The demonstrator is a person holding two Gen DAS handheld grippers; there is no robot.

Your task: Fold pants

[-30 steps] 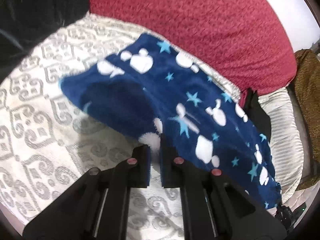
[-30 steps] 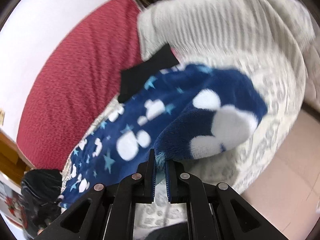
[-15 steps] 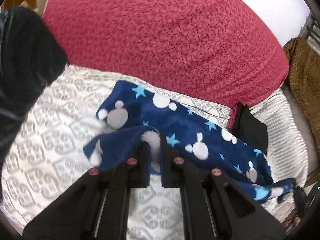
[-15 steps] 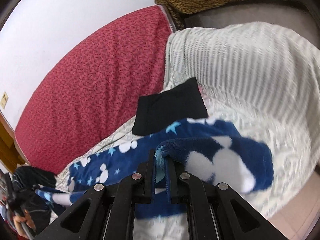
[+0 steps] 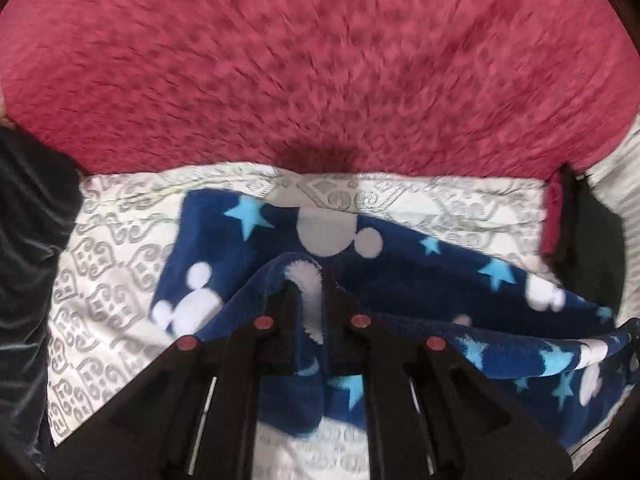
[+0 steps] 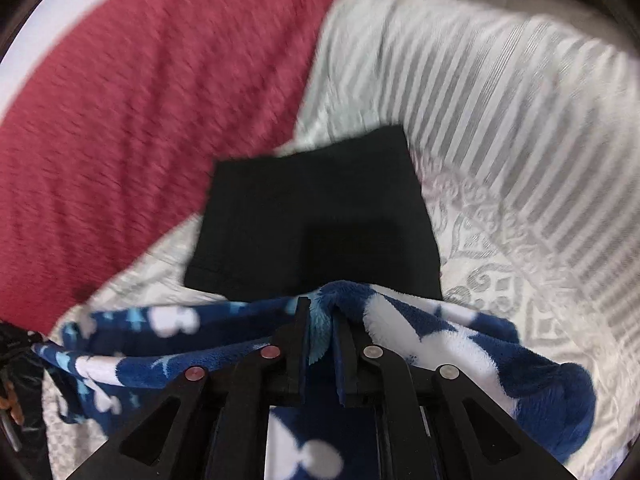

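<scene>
Plainly no box, basket or drawer shows in either view; everything lies on a white bedspread [image 5: 120,264] woven with a raised grey scroll pattern.

Ahead of the left gripper [image 5: 316,300] a big red cushion [image 5: 320,60] with a pebbly, nubbed weave fills the upper picture, blurred. The pants [image 5: 400,276] are thick navy fleece, fuzzy at the edges, printed with light blue stars and white round-eared mouse heads. Part of them lies flat on the bedspread just beyond the left fingertips, and a lifted fold runs from those fingertips off to the right. Far to the right of this gripper sits a folded black cloth [image 5: 588,248] with something red tucked against it. A dark velvety fabric [image 5: 28,264] fills the left edge.

In the right wrist view the same black cloth [image 6: 316,216], a flat smooth rectangle, lies directly ahead of the right gripper [image 6: 320,320]. Beyond it to the right rises a pillow [image 6: 480,72] in white and grey stripes.

Both grippers are nearly closed, each pinching a ridge of the fleece between its black fingers. From the right gripper the pants hang in a soft bulge to the right and stretch away to the left.
</scene>
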